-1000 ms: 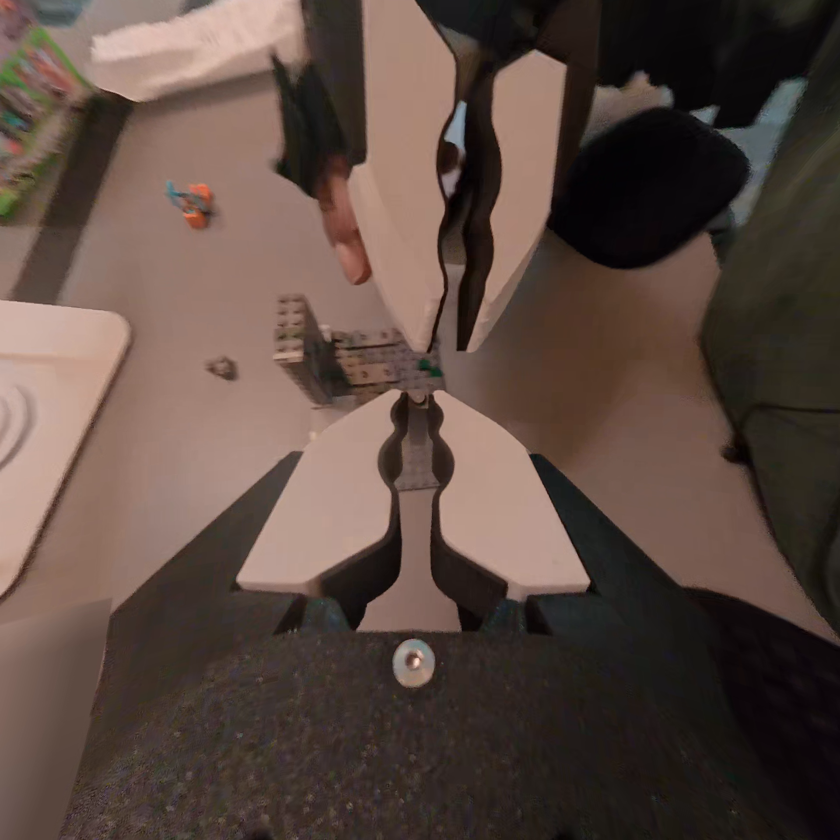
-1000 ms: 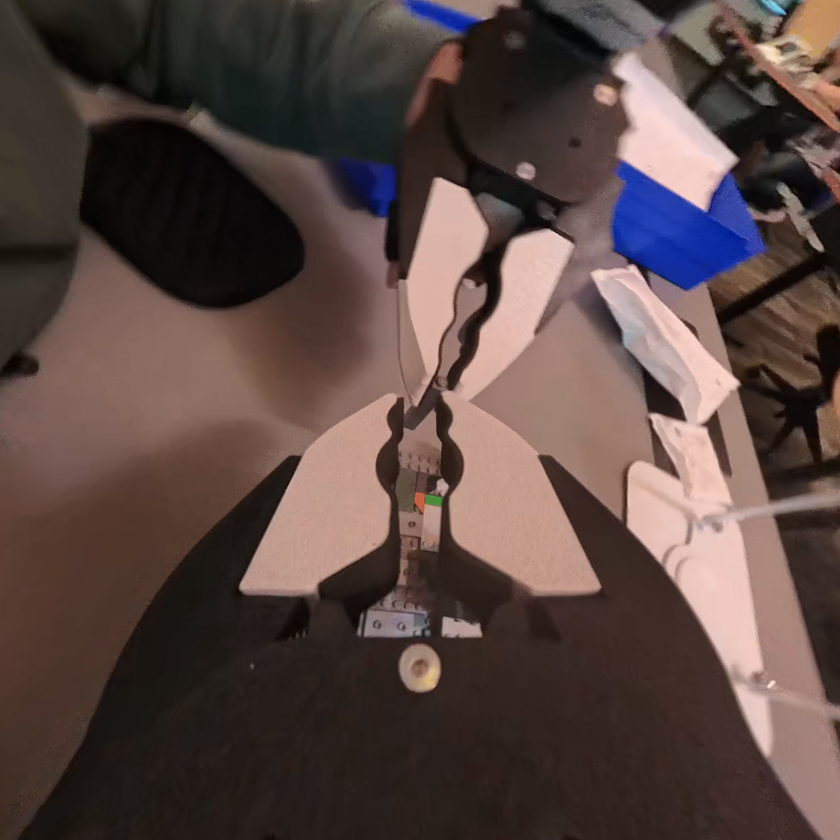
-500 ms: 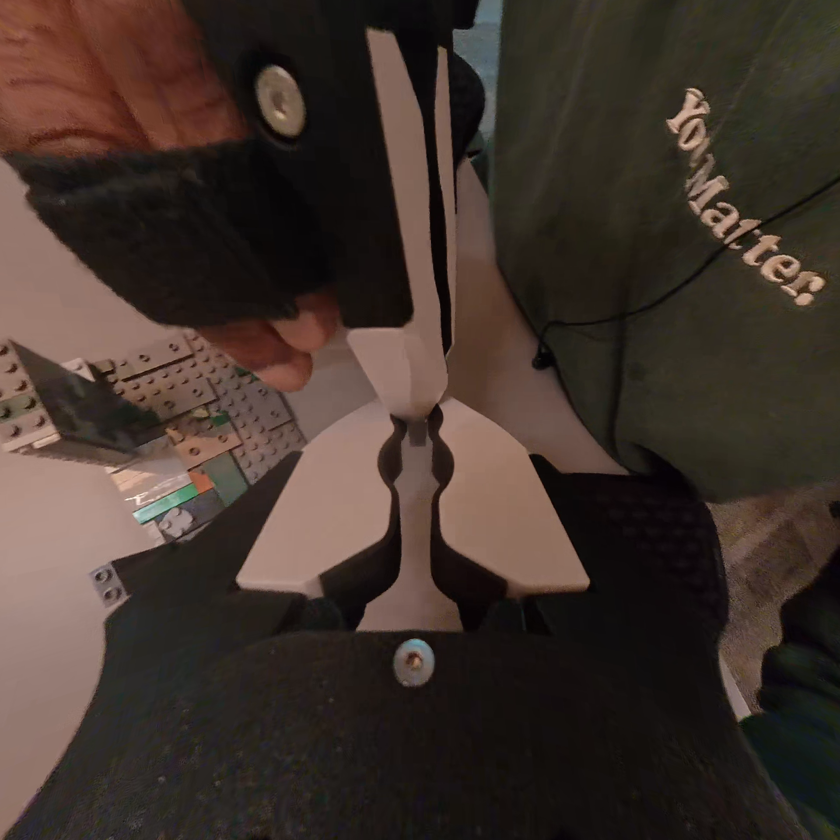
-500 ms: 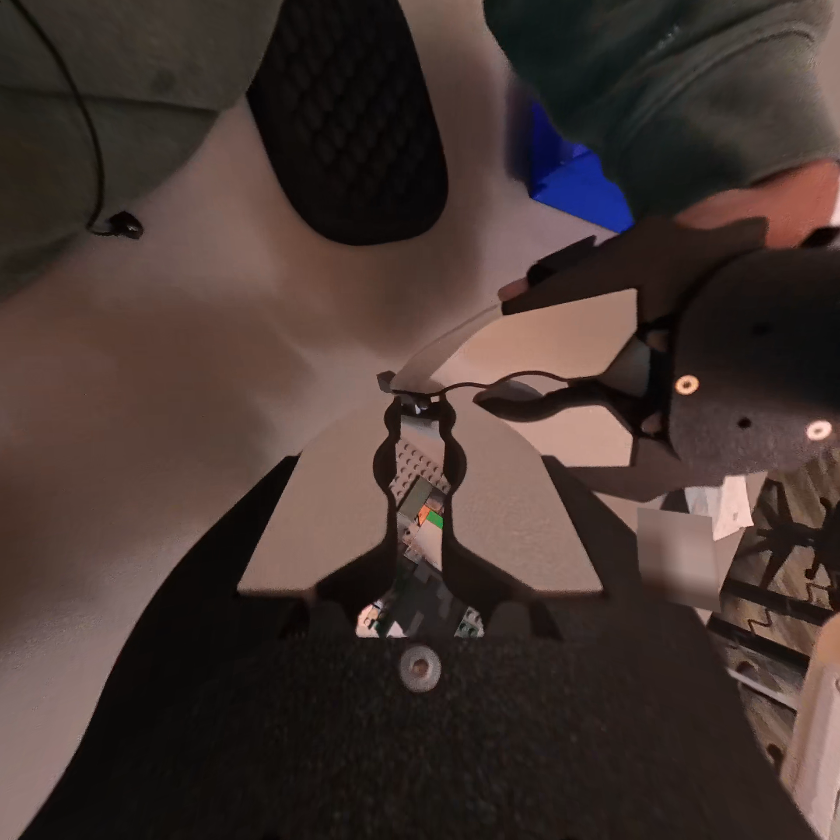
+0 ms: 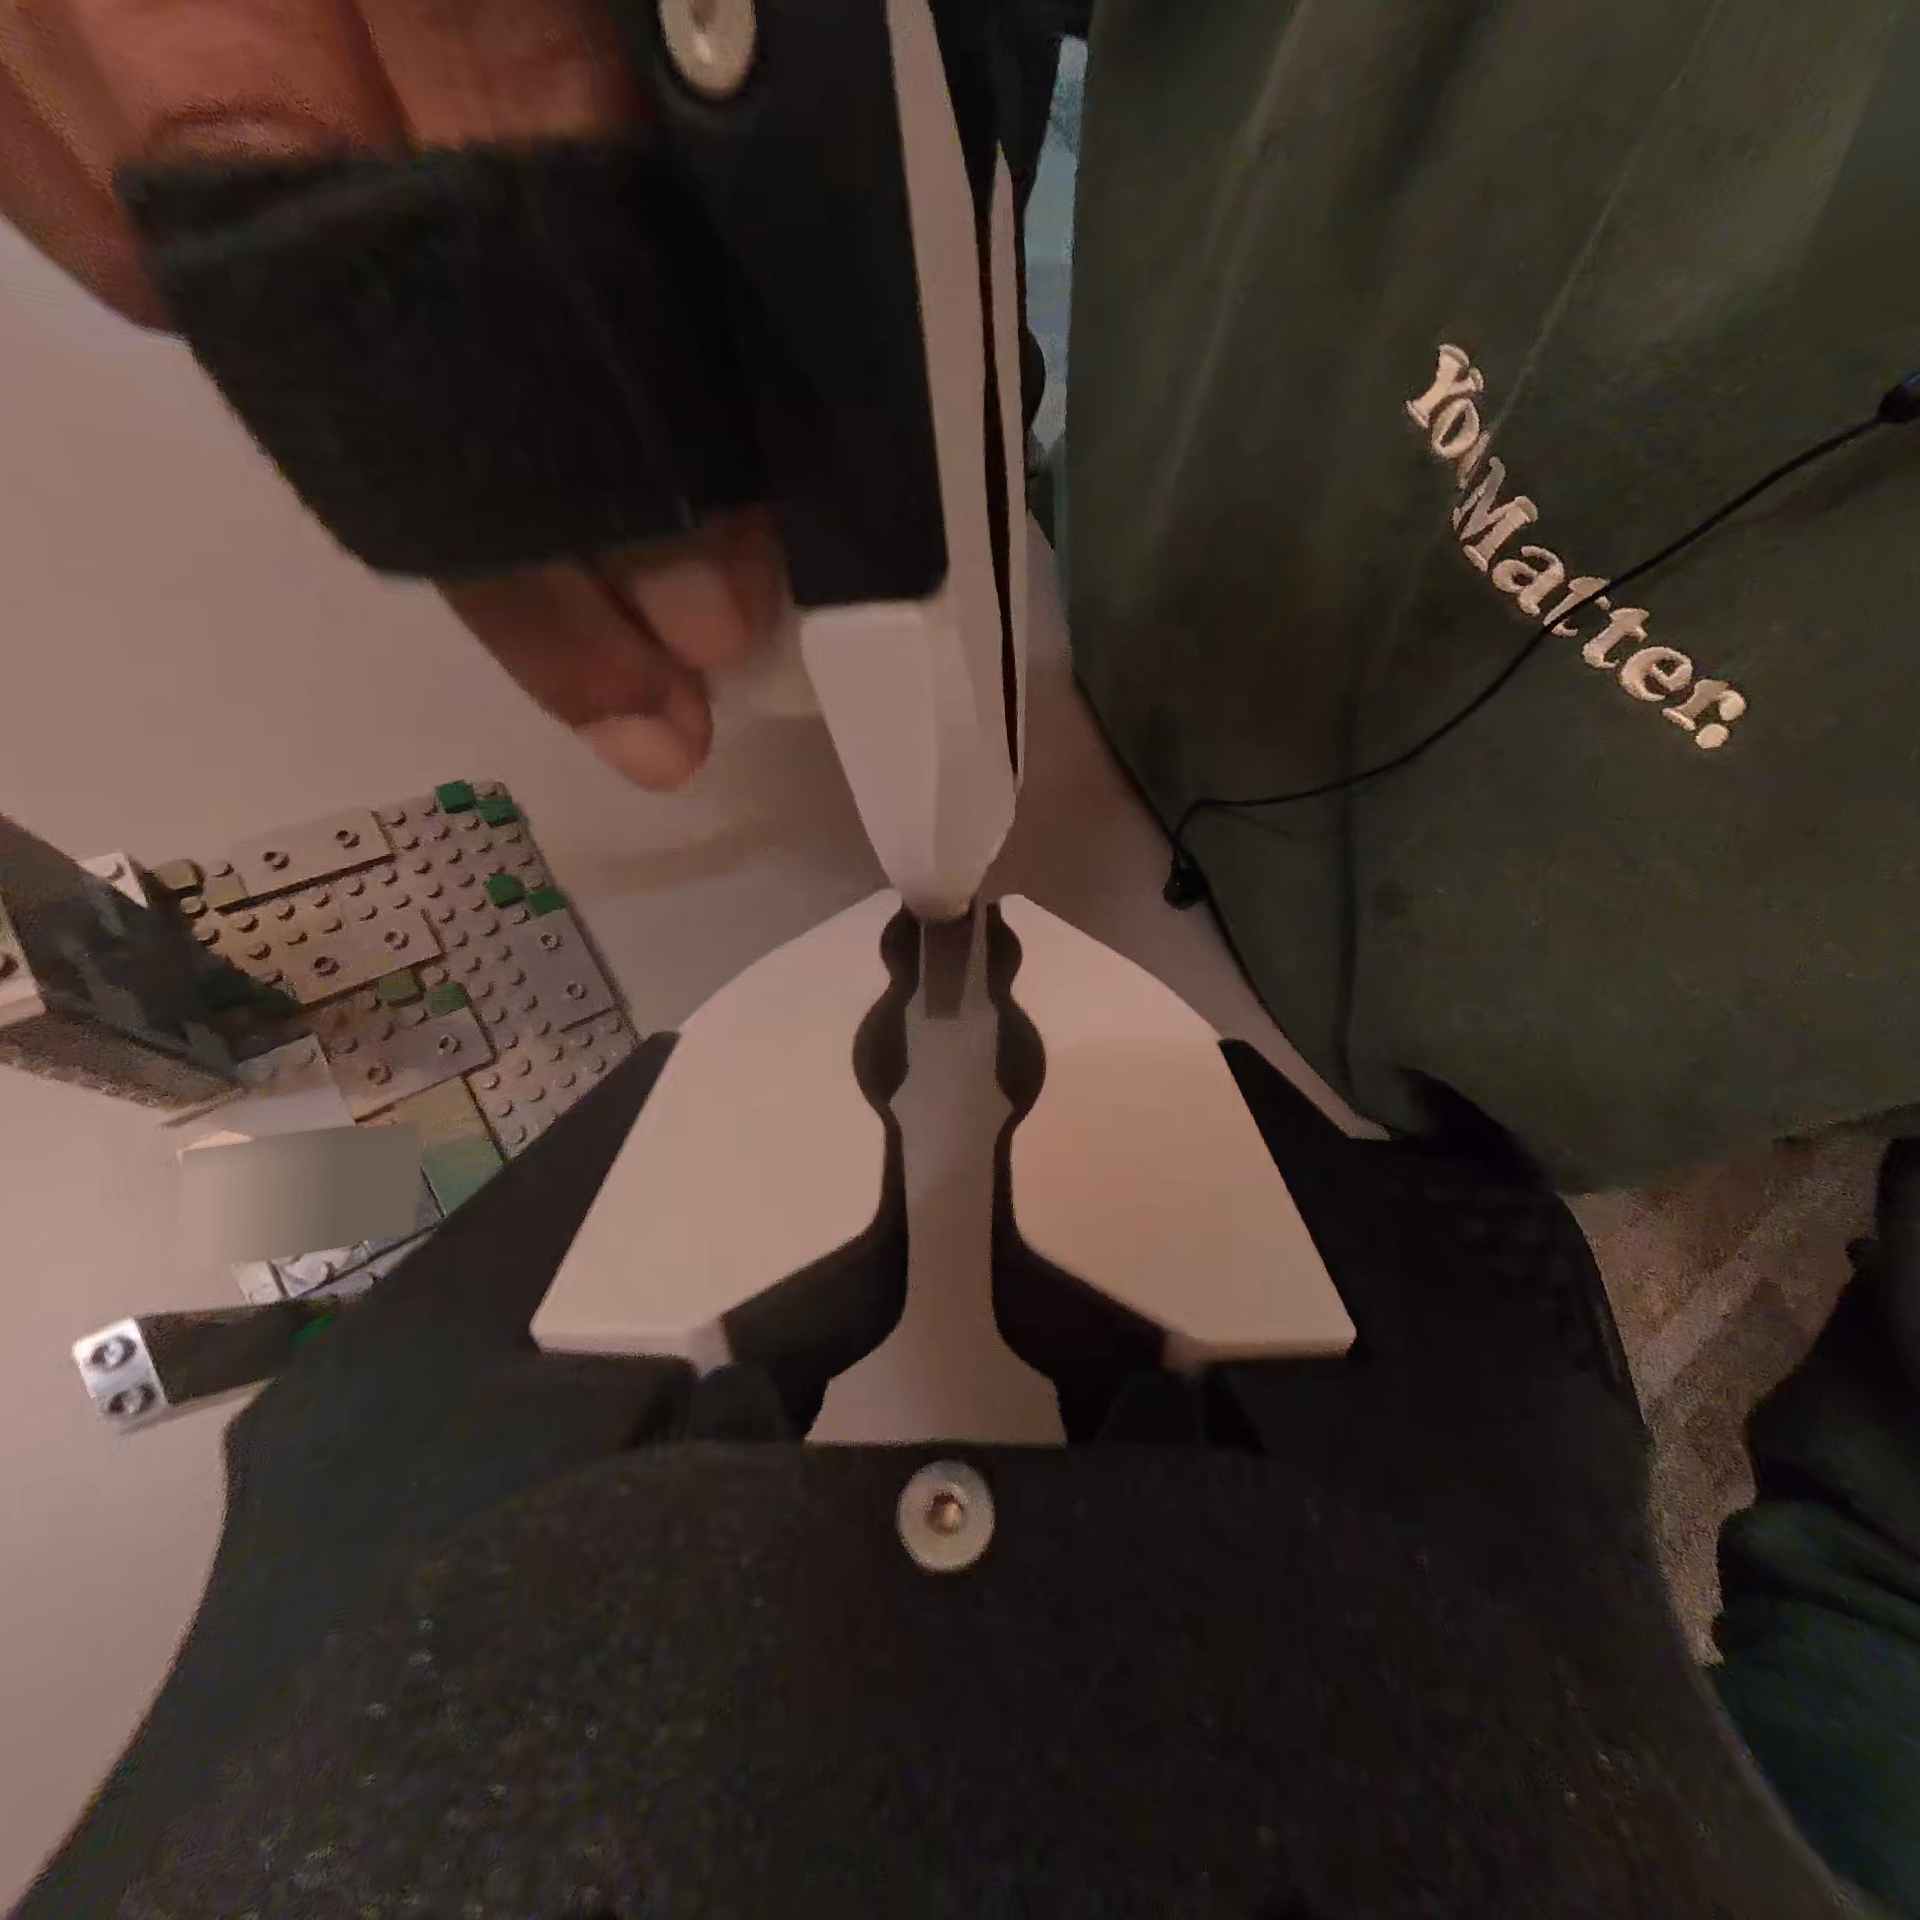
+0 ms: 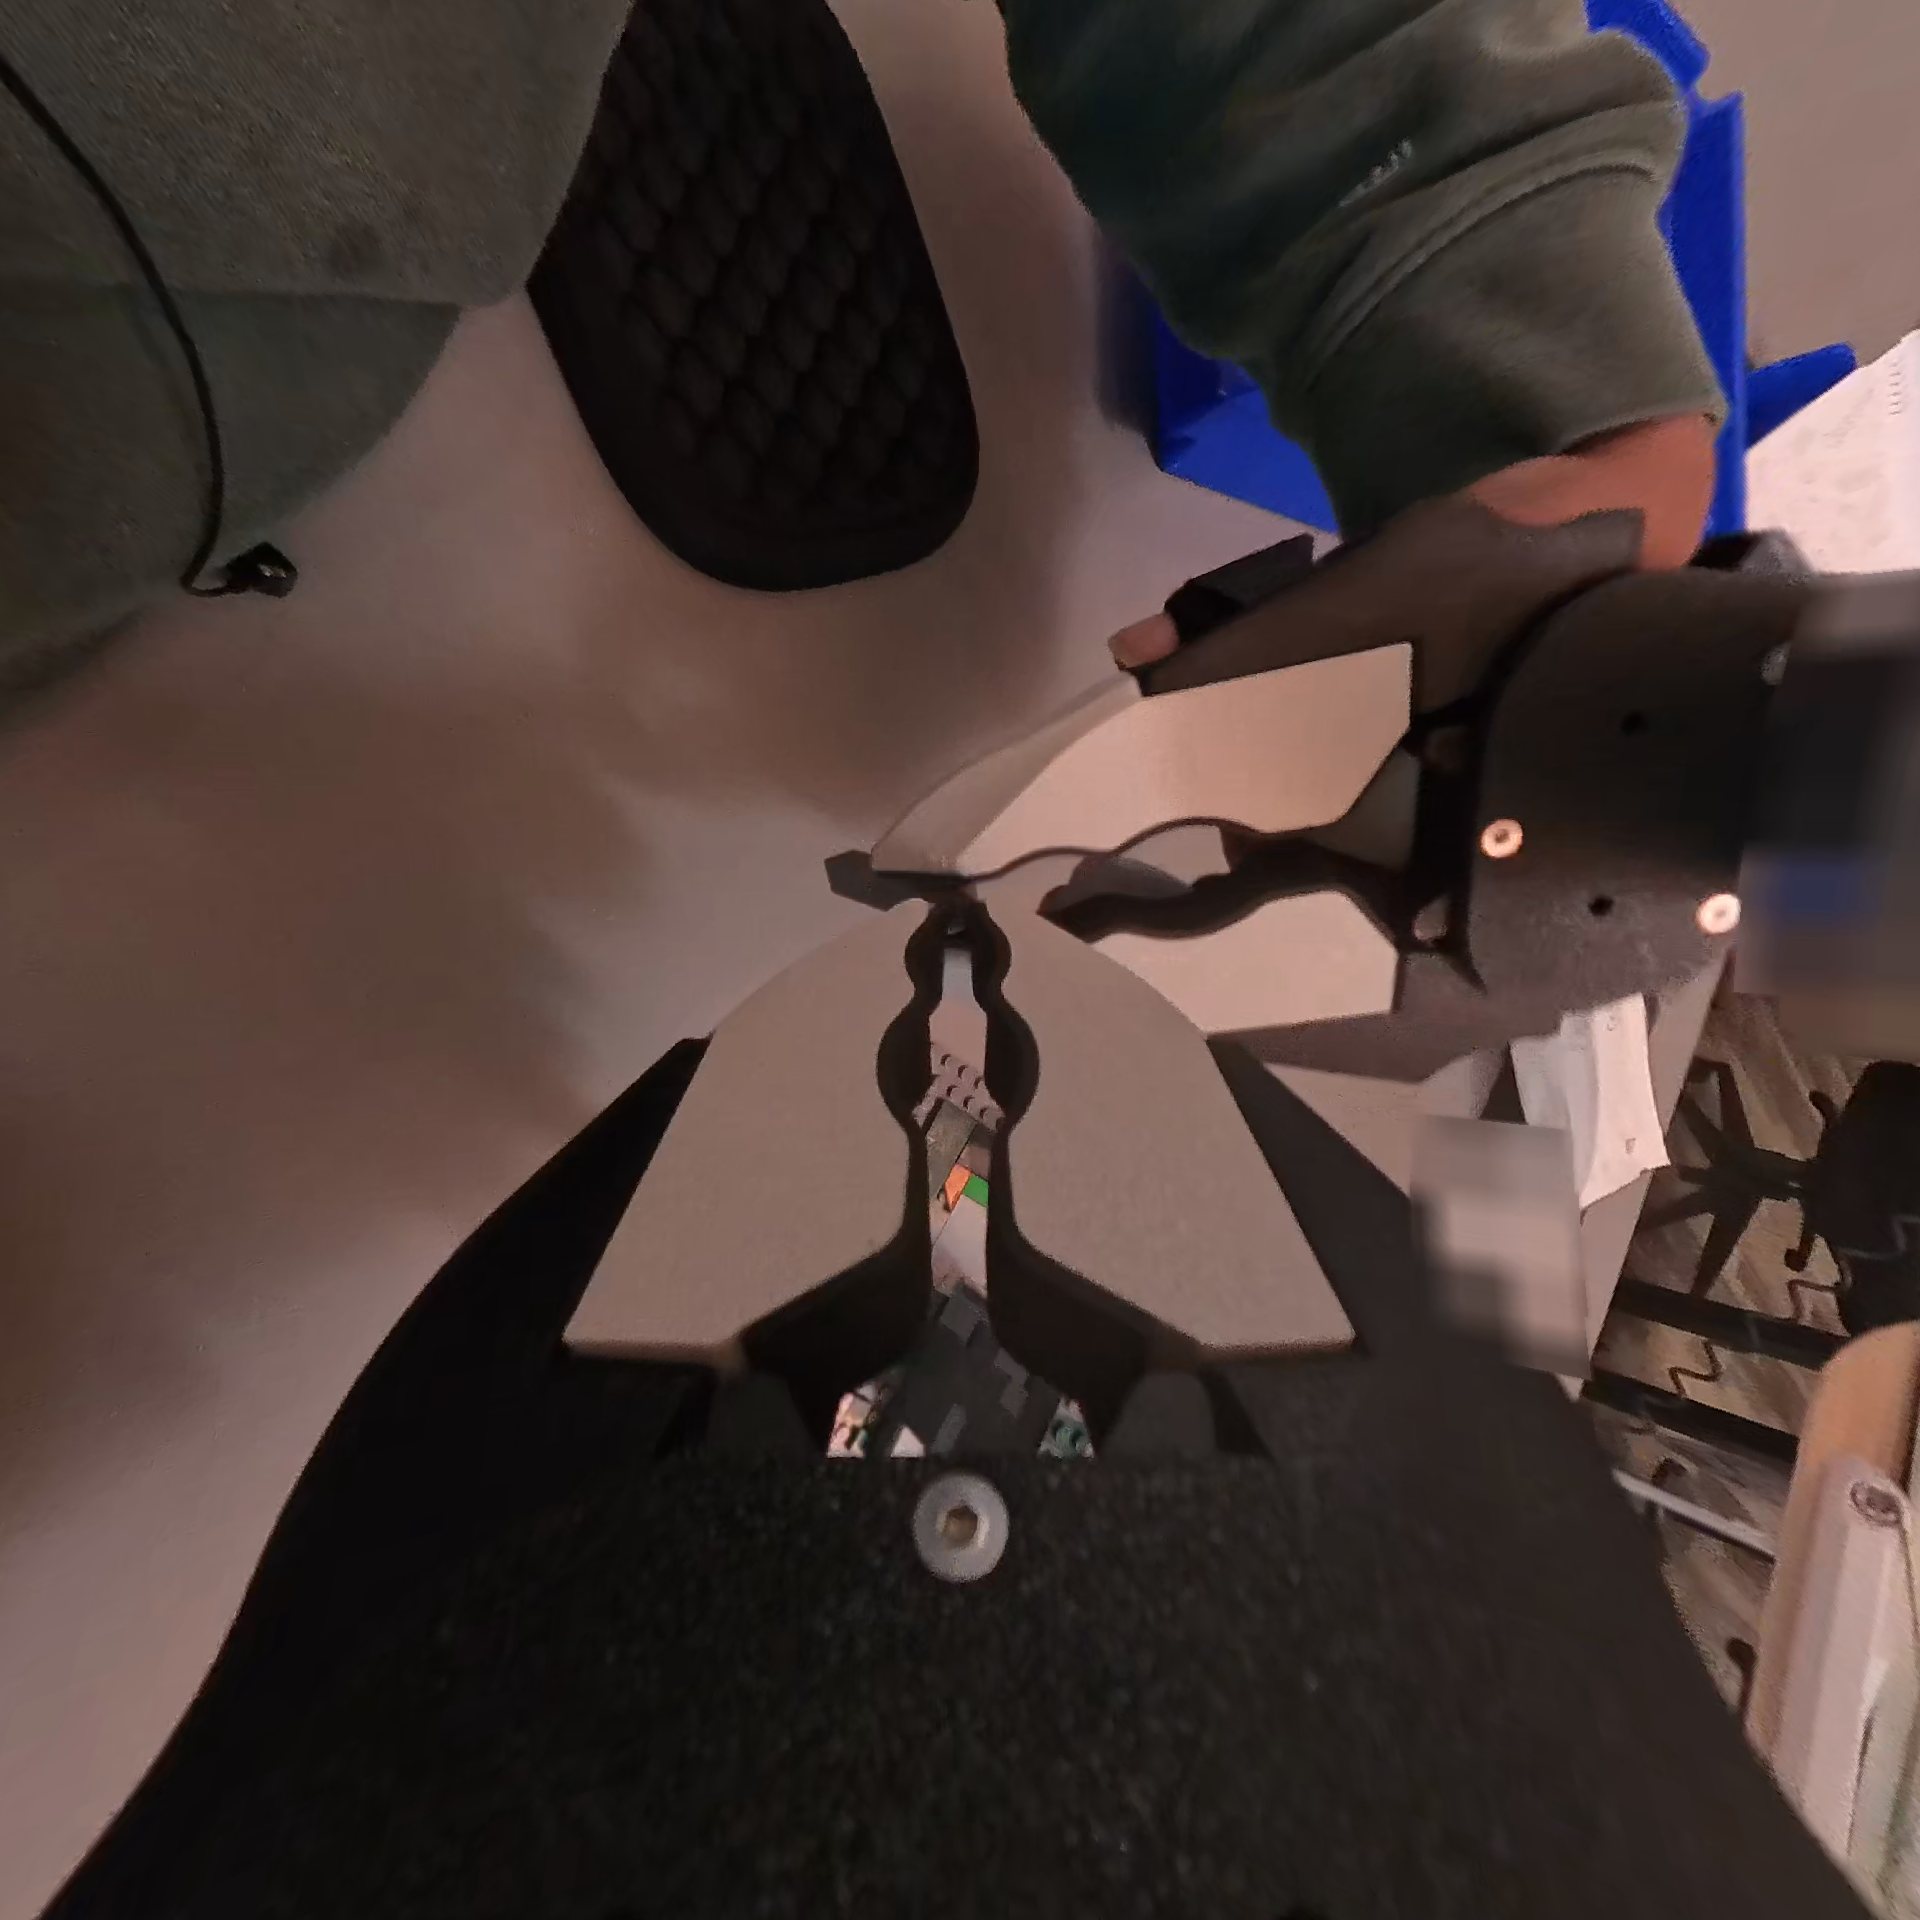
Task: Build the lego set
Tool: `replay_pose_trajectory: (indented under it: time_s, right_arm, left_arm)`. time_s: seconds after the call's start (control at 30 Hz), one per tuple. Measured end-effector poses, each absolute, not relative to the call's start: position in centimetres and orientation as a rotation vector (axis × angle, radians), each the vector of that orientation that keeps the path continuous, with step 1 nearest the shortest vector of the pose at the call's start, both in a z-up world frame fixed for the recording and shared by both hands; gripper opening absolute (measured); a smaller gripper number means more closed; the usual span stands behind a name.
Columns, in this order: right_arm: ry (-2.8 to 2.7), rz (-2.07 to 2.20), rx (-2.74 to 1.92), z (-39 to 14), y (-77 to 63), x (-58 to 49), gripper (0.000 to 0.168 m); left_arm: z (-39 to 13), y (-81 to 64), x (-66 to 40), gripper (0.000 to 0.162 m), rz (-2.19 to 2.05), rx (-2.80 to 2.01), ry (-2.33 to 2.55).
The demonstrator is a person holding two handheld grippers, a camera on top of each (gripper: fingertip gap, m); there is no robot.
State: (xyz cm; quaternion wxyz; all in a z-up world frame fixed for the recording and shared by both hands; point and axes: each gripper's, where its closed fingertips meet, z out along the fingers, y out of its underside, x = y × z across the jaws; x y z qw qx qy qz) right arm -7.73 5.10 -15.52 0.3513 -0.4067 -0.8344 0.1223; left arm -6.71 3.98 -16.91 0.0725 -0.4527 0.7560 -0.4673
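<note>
A small dark grey lego plate (image 5: 943,971) sits between the tips of my left gripper (image 5: 948,925), which is shut on it. My right gripper (image 5: 951,899) comes down from above and is shut, with its tips on the far end of the same plate. In the right wrist view the plate (image 6: 857,878) sticks out to the left of my left gripper (image 6: 920,873), just above my right gripper (image 6: 956,925). The grey lego build (image 5: 416,966) with green studs lies on the table at lower left. It also shows through my right gripper's finger gap (image 6: 961,1091).
A dark tall part of the build (image 5: 94,987) and a dark bar piece with a light grey end (image 5: 120,1371) lie at the left. A person's green sweatshirt (image 5: 1455,520) fills the right. A black mesh chair seat (image 6: 748,281), a blue bin (image 6: 1714,260) and white bags (image 6: 1590,1081) surround the table. Less than 4 cm separates the two grippers' tips.
Both grippers turned towards the person and came tip to tip. My right gripper's tips, slightly apart a second ago, are now closed at the plate held in my left gripper.
</note>
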Motion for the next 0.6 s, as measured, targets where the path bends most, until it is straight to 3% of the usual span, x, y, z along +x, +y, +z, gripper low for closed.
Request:
replay_pose_trajectory:
  time_s: [0.03, 0.17, 0.3, 0.6]
  right_arm:
    - [-2.147, 0.32, -1.06, -15.5, 5.2, -7.6, 0.004]
    - [-2.084, 0.34, -1.09, -15.3, 5.5, -7.0, 0.0]
    - [-2.068, 0.363, -1.133, -16.4, 5.3, -6.3, 0.0]
    - [-2.188, 0.378, -1.435, -22.2, 4.2, -1.8, 0.0]
  left_arm:
    - [-17.0, 4.1, -6.8, 0.013, -1.419, -1.367, 2.242]
    - [-18.2, 4.2, -6.7, 0.013, -1.458, -1.405, 2.135]
    - [-20.1, 4.2, -6.3, 0.0, -1.457, -1.445, 2.066]
    - [-21.1, 5.6, -6.1, 0.0, -1.294, -1.55, 1.93]
